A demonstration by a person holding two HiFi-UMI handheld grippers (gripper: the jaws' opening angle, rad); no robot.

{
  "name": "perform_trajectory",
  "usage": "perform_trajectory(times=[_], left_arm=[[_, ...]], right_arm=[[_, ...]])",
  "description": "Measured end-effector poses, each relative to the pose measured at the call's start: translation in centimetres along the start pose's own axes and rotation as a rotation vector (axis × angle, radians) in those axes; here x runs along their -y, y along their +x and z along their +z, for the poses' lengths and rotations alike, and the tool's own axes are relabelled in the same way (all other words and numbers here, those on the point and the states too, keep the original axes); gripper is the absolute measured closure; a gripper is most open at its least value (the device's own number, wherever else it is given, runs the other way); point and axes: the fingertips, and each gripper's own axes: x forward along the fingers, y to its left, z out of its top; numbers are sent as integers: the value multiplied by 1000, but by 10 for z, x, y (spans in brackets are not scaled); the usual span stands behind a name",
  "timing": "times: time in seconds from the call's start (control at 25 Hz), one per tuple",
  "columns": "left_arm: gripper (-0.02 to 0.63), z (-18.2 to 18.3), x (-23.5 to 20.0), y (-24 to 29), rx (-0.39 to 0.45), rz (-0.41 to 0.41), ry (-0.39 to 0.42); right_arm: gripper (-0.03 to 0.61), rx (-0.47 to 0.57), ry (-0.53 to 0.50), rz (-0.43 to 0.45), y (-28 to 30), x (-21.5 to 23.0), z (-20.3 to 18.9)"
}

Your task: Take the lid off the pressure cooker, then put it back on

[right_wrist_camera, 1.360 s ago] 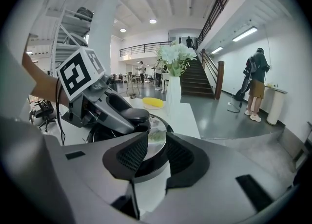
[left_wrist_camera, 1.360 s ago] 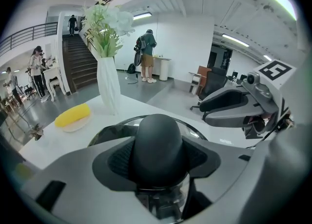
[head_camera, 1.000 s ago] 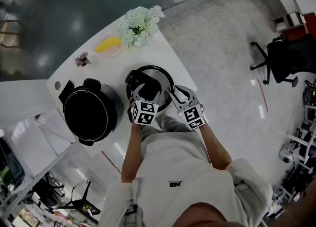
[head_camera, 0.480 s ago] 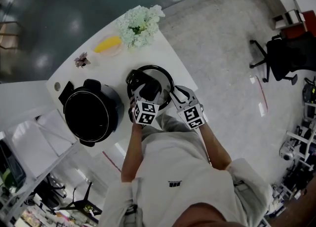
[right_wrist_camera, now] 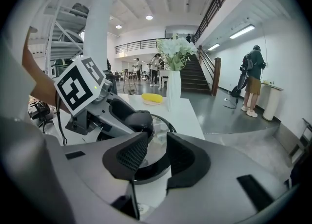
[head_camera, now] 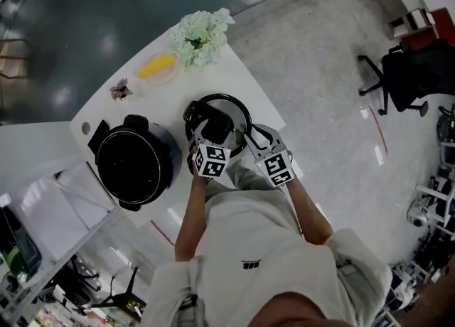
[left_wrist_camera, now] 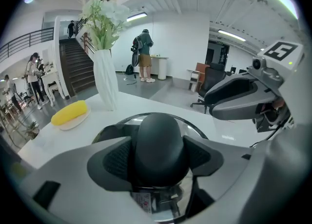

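Two tools: left tool (left_wrist_camera: 156, 158) jaws just opened, domed black knob (left_wrist_camera: 159, 138) of glass lid (head_camera: 235, 108) between; right tool (right_wrist_camera: 156, 155) open.

Black lid knob (left_wrist_camera: 160, 145), white table (head_camera: 161, 99)

Right gripper (right_wrist_camera: 155, 149), jaws apart, over the lid (right_wrist_camera: 159, 133) rim; left gripper (right_wrist_camera: 132, 119) around the knob (right_wrist_camera: 140, 120).

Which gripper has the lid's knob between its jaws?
The left gripper: its jaws, just opening, flank the black knob on the lid. The right gripper is empty at the rim.
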Motion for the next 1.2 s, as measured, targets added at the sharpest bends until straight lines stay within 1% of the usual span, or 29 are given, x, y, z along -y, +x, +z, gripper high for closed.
perform_trajectory(times=[0.04,0.08,0.24,0.6,0.84,1.2], left_arm=[[266,2,1,-2,5,-6,5],[264,4,1,-5,12,-10,8],[264,9,3,-22,31,-15,8],[264,10,9,-44,34,-14,20],[264,7,8,-38,18,-6,7],[264,0,5,-8,-46,-1,-11]], right_arm=[[457,4,2,-3,-1,-1,1],[457,8,3,-6,-2,-2,2],[457,23,12,-20,-10,-6,7],[457,45,19,-22,-23,-12,13],[457,48,14,-16,-21,-10,12],[457,29,10,3,-18,-6,5]])
